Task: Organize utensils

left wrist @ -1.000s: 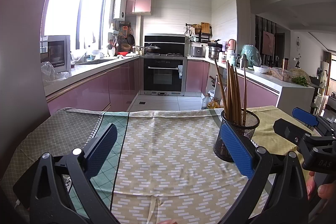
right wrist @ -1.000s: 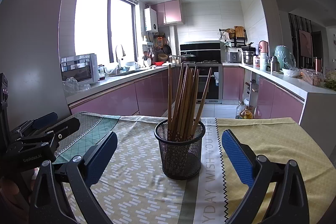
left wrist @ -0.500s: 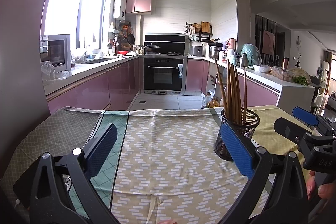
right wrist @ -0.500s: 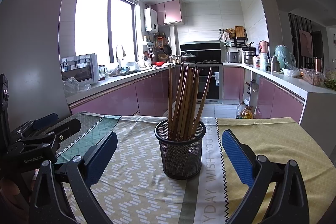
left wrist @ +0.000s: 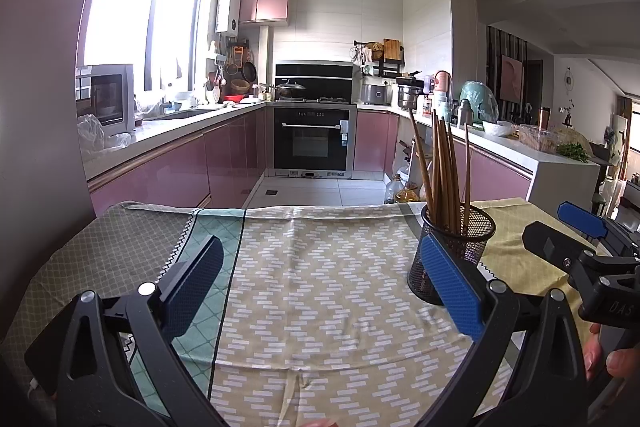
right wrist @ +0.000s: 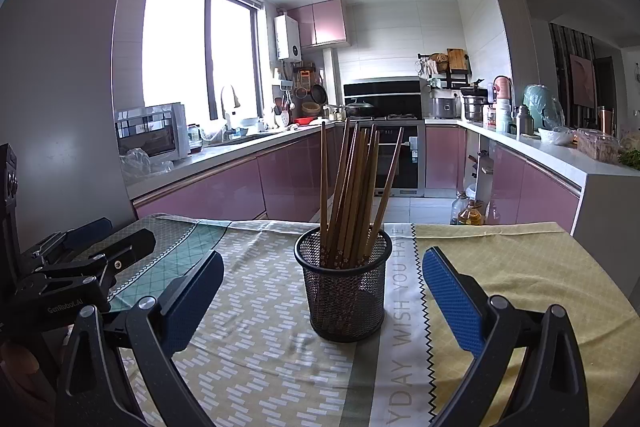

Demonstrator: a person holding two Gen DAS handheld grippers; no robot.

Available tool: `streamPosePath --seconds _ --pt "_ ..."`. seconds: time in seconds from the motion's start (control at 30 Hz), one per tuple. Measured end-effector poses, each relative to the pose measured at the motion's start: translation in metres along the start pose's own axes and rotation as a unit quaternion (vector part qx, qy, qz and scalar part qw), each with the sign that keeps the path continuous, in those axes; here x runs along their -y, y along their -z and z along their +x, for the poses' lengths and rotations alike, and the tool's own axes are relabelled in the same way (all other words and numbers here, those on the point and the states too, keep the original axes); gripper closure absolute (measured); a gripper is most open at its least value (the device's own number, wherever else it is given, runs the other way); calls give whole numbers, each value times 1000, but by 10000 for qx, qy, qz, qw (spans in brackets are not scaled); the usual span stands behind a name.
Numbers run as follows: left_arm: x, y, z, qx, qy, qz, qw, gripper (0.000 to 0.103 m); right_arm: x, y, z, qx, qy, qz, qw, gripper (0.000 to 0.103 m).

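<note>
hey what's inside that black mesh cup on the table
The black mesh cup holds a bundle of wooden chopsticks standing on end, leaning slightly apart. Their lower ends show dimly through the mesh; the cup's bottom is too dark to check for anything else.

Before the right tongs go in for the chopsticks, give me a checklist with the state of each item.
1. Right tongs open and holding nothing: ok.
2. Left tongs open and holding nothing: ok.
3. Mesh cup upright on the tablecloth: ok.
4. Cup centred between the right tongs' blue pads: ok.
5. Chopsticks standing in the cup, tops free to grip: ok.
6. Left tongs out of the right tongs' path: ok, they sit off to the left of the cup.
</note>
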State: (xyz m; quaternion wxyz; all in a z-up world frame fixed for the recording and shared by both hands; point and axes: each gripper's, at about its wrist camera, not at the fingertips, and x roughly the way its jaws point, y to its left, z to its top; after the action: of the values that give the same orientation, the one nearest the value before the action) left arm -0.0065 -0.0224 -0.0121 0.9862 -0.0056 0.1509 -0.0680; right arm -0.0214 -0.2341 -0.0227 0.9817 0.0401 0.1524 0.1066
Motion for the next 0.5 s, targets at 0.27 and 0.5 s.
streamPosePath --seconds 0.27,0.5 --pt "1 0 0 -3 -3 12 10000 6 -1 0 0 9 -6 3 10000 7" --pt "1 0 0 -3 -3 10 10000 6 -1 1 1 4 -5 3 10000 7"
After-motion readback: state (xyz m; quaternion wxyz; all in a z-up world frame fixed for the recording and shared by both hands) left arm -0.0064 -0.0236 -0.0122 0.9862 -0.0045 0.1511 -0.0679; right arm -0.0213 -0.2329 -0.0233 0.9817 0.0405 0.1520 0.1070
